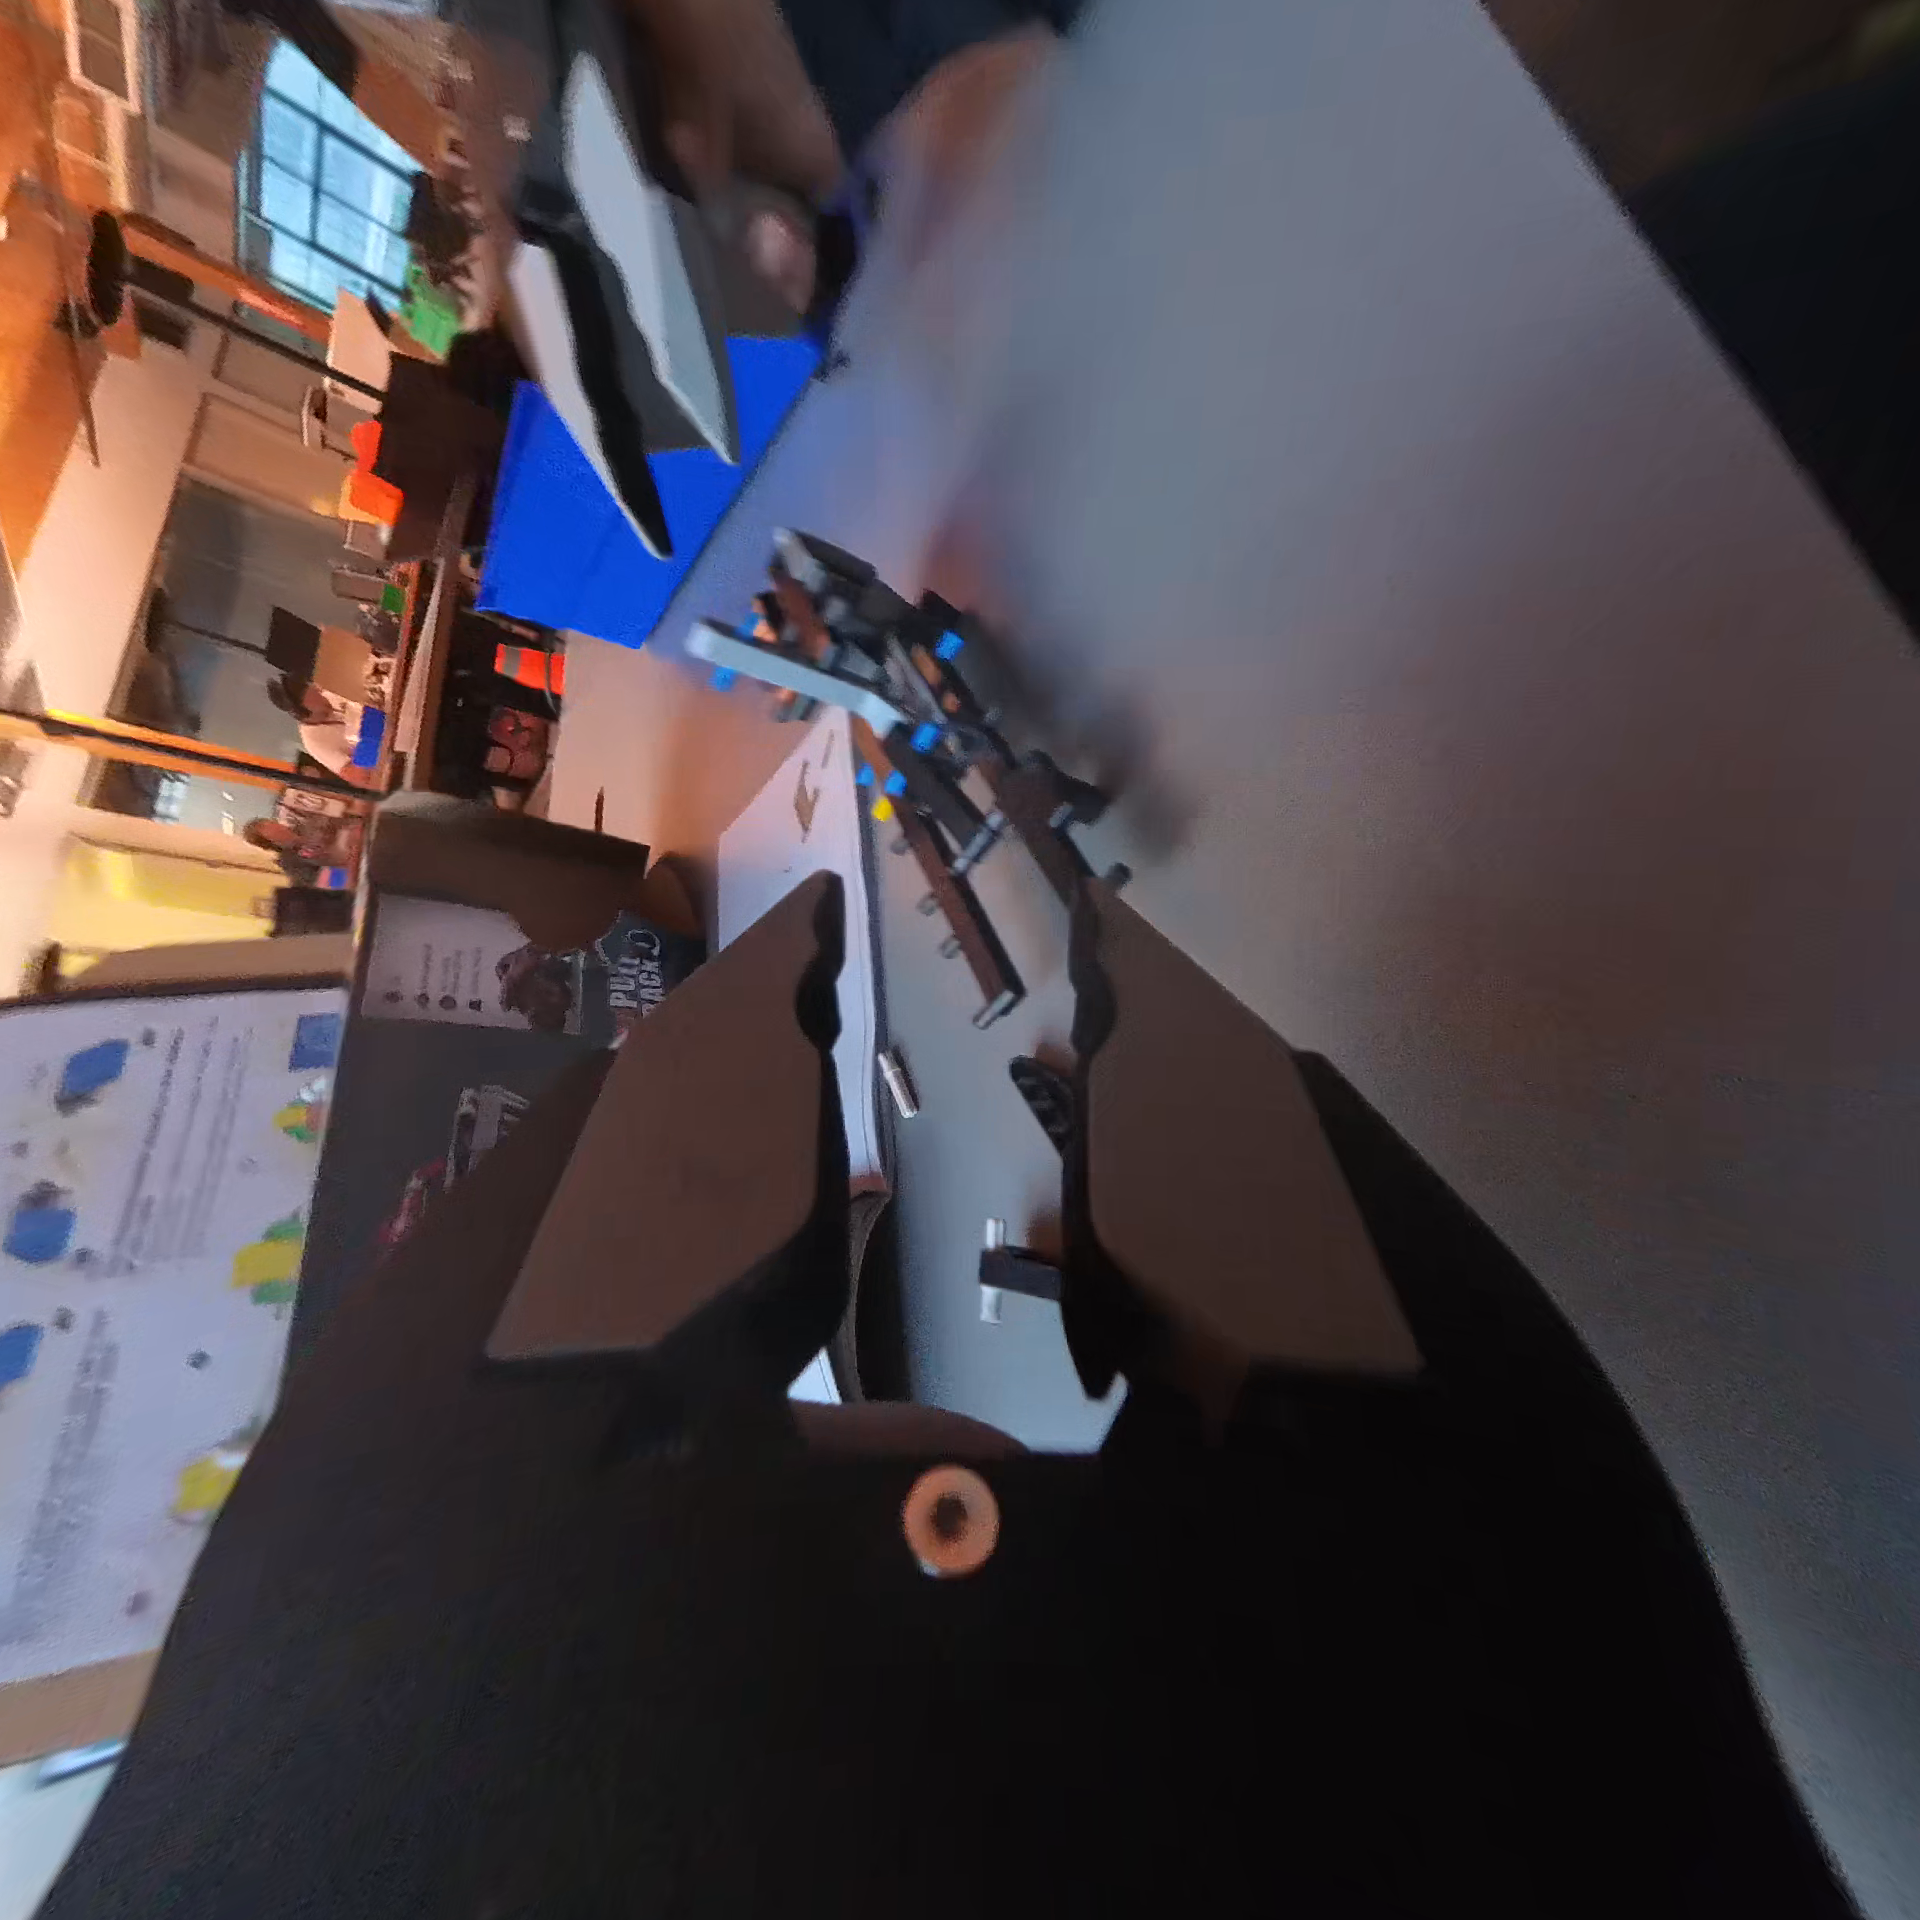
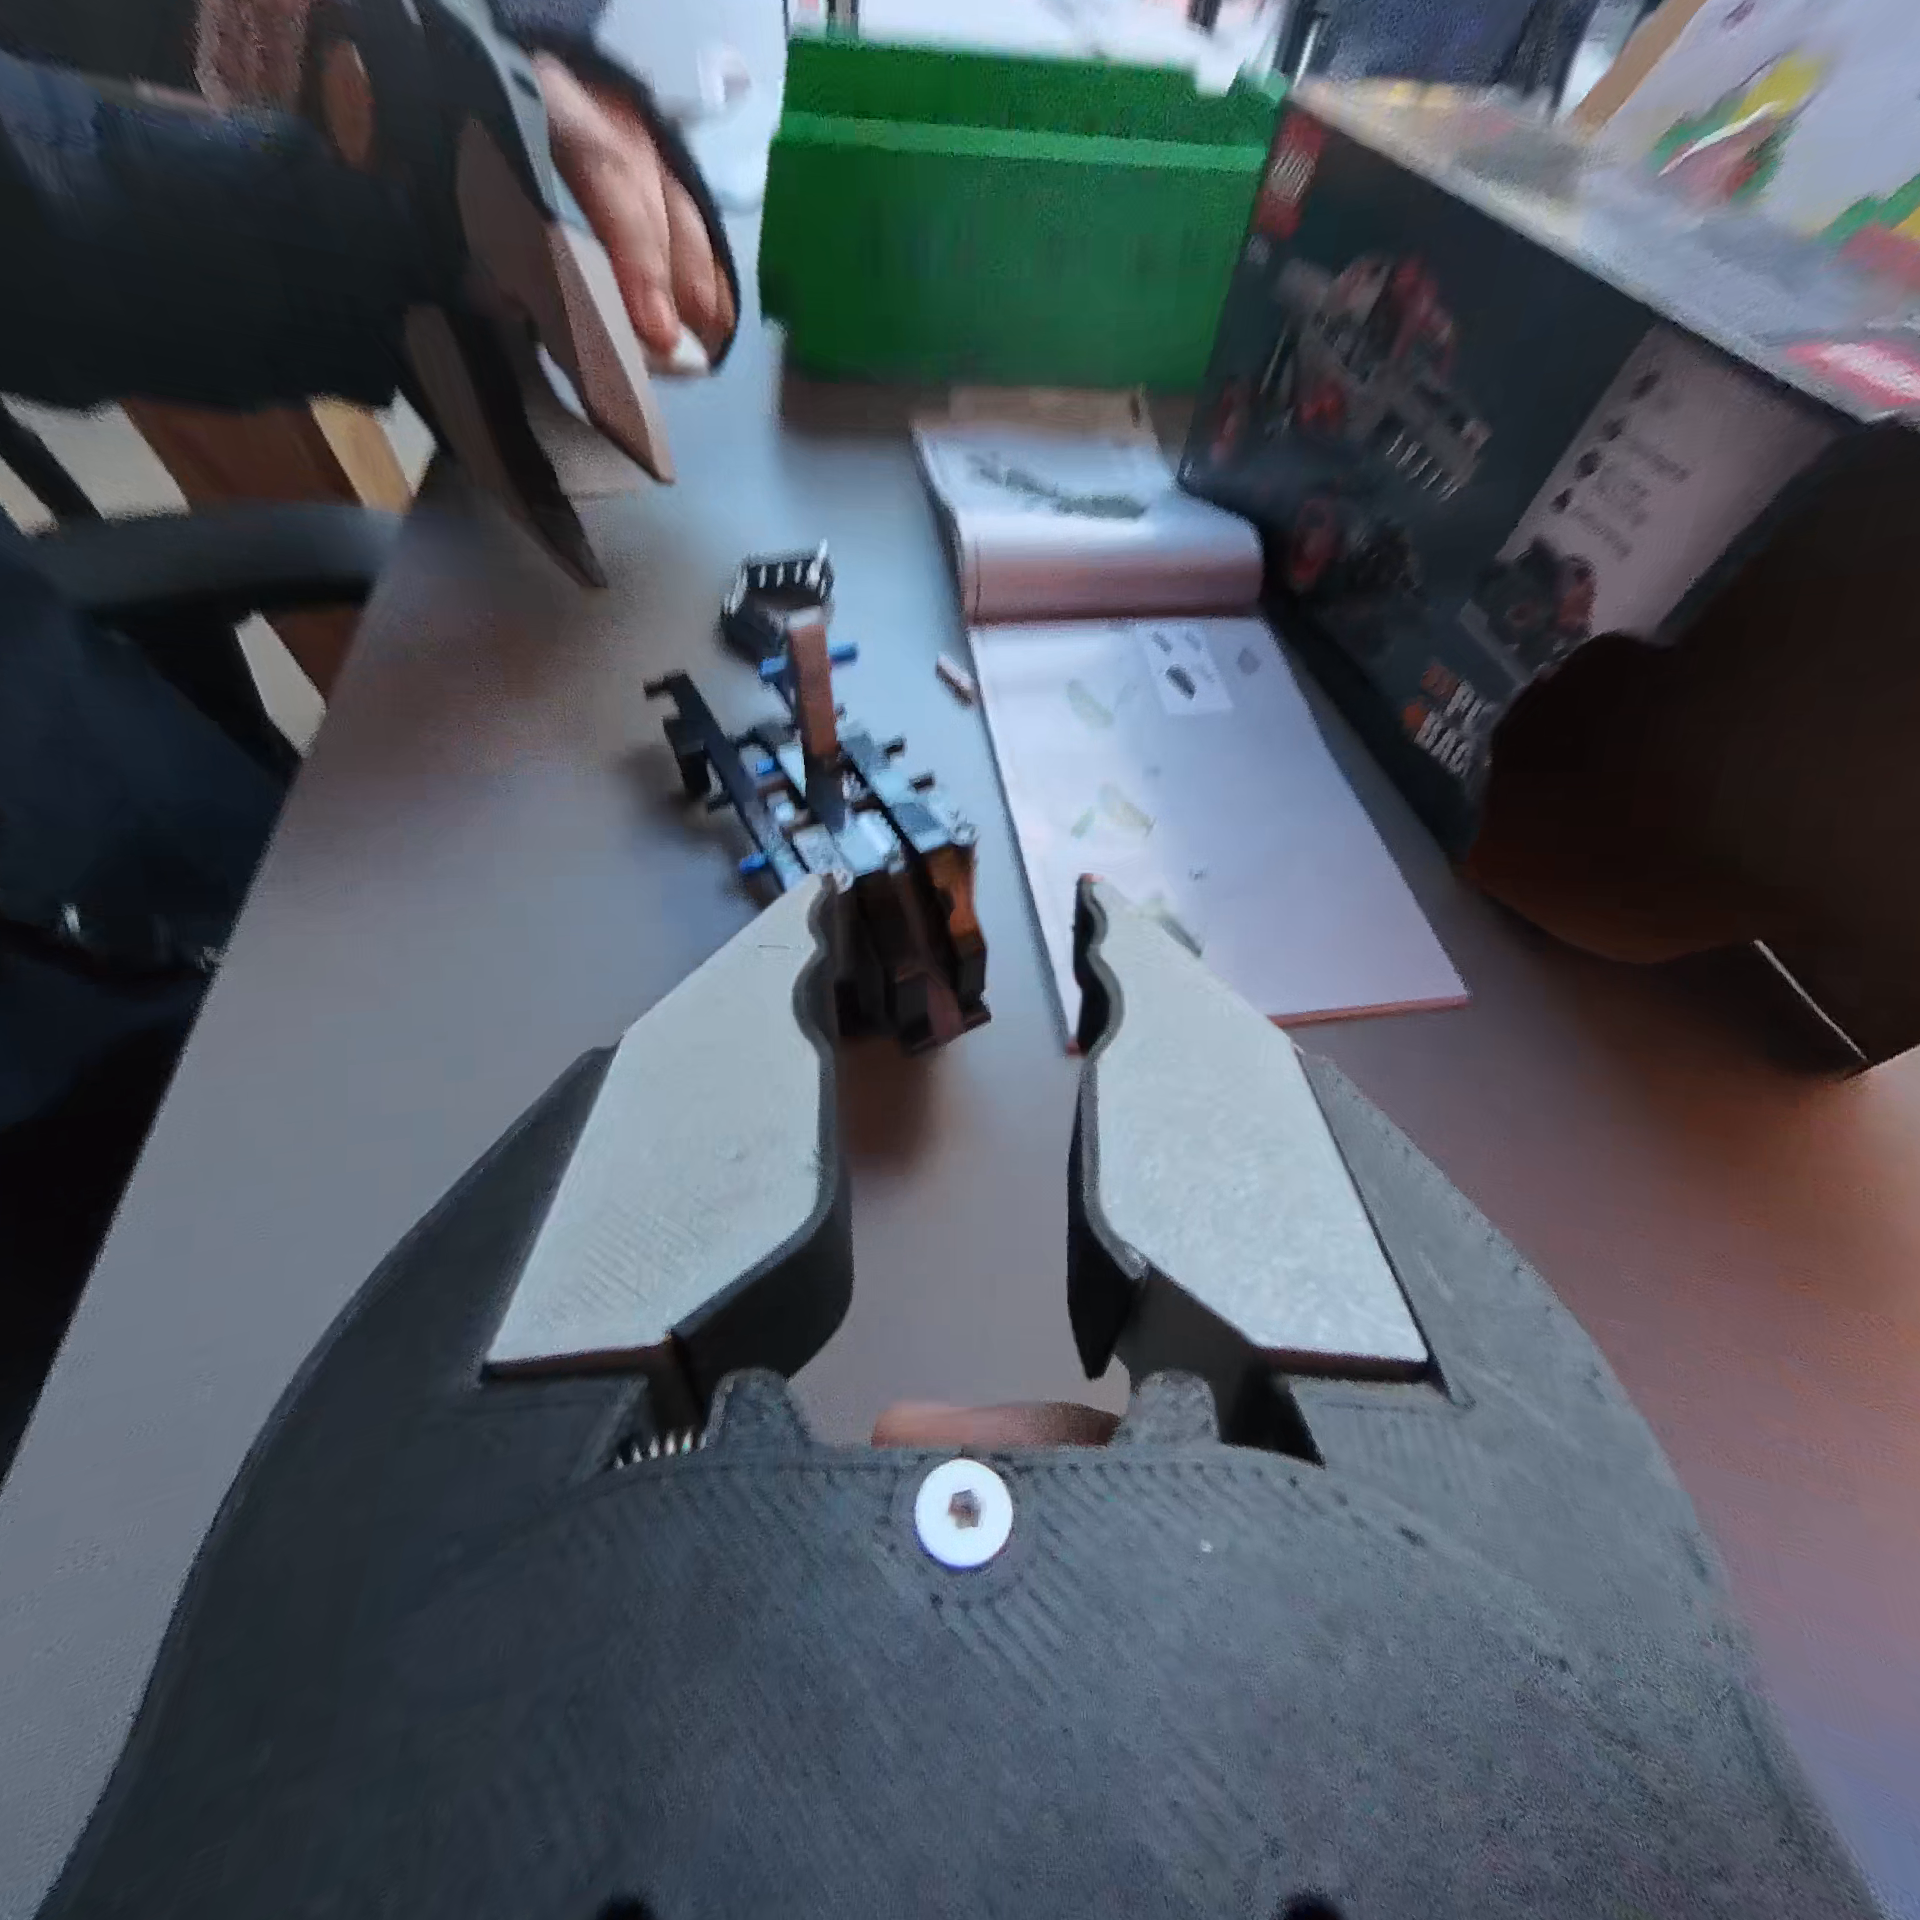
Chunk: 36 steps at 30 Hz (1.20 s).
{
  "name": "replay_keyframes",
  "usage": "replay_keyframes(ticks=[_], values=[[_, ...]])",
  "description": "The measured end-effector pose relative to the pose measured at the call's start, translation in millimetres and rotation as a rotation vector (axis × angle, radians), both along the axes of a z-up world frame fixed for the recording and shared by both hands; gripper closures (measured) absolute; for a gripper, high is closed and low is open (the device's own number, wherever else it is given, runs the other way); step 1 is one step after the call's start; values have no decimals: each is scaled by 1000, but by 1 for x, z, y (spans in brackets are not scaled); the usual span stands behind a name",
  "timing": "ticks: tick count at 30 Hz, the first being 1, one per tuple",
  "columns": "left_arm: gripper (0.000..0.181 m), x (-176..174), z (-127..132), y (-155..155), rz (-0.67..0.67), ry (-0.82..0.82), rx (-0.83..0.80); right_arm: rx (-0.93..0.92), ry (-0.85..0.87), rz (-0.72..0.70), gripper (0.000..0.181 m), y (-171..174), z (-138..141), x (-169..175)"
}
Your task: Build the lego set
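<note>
A partly built lego assembly (image 2: 831,810) of black, grey and blue pieces lies on the grey table (image 2: 416,935); it also shows in the left wrist view (image 1: 883,675). My right gripper (image 2: 956,904) is open just above the table, and the assembly's near end sits between its fingers, close to the left finger (image 2: 717,1101). I cannot tell if it touches. My left gripper (image 1: 956,935) is open and empty, hovering short of the assembly. Each gripper also shows in the other's view: the left (image 2: 561,416) and the right (image 1: 623,312).
Loose pieces lie near my left gripper: a grey pin (image 1: 896,1081) and a black part (image 1: 1013,1268). An open instruction booklet (image 2: 1174,779), the lego box (image 2: 1455,468) and a green bin (image 2: 997,229) stand right and behind. A blue bin (image 1: 582,520) is at the table's end. The gap from one gripper's tips to the other's is roughly 20 cm. From the left gripper's tips to the grey pin (image 1: 896,1081) is close to 12 cm. Seen from the right wrist view (image 2: 956,678) as well.
</note>
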<state>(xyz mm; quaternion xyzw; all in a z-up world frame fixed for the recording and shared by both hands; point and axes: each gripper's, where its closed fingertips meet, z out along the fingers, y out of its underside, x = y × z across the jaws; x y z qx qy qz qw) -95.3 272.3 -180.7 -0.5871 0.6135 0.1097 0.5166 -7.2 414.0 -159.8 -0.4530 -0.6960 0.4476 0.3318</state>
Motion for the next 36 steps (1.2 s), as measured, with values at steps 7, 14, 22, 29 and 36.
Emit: replay_keyframes(ticks=[7,14,22,29,36], values=[[156,-57,76,31,197,-494,1,-333,133,-157,112,38,24,-10],[165,-146,66,64,518,-671,-51,-484,179,-317,100,71,15,-21],[181,-151,51,72,655,-848,-106,-341,215,-482,105,99,5,-24],[181,-161,51,70,767,-904,-69,-216,233,-562,112,121,4,-25],[181,-147,27,75,765,-1073,-308,-91,258,-569,120,125,9,-41]])
